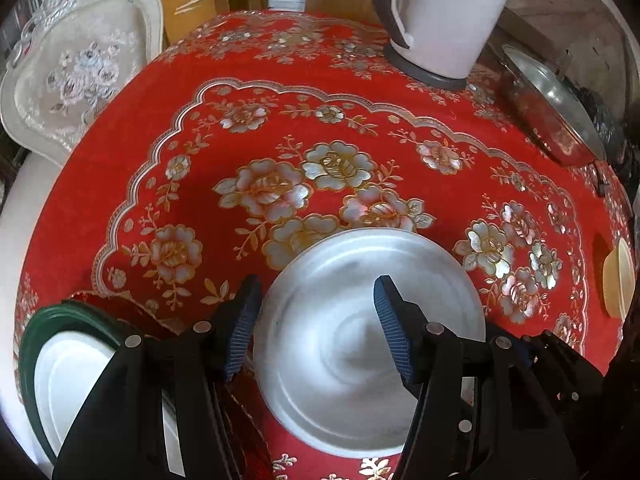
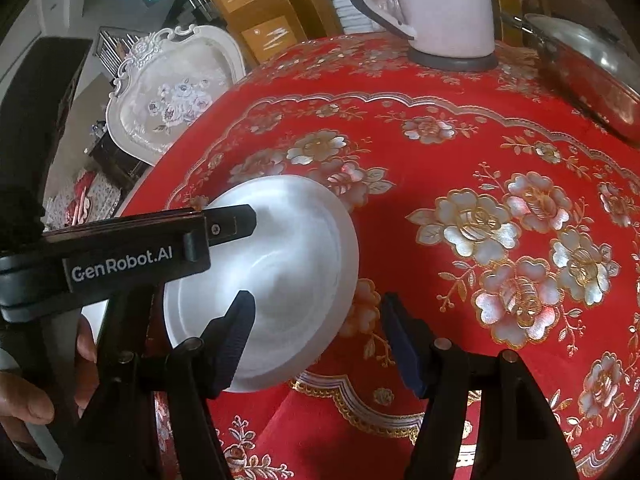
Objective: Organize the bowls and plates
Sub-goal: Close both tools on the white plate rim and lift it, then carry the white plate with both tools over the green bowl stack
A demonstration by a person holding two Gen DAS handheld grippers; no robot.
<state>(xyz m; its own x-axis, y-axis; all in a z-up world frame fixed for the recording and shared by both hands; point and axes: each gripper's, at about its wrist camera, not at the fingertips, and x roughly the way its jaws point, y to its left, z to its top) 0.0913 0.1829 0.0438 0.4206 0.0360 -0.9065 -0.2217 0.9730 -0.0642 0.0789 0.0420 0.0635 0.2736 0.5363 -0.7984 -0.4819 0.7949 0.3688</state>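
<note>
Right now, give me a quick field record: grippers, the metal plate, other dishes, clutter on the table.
left gripper: open, above the metal plate, not gripping
right gripper: open, empty, beside the plate's right edge
metal plate: flat on the red tablecloth, near edge
stacked dishes: white on green, left of the plate
kettle: far side
lidded pan: far right

"GenRobot.AI" stands in white letters on the black left gripper (image 2: 248, 220).

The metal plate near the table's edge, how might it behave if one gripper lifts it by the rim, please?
The metal plate looks thin, so probably stiff and light. Its smooth sheen suggests it could slip between pads. Held by one rim, it may tilt.
</note>
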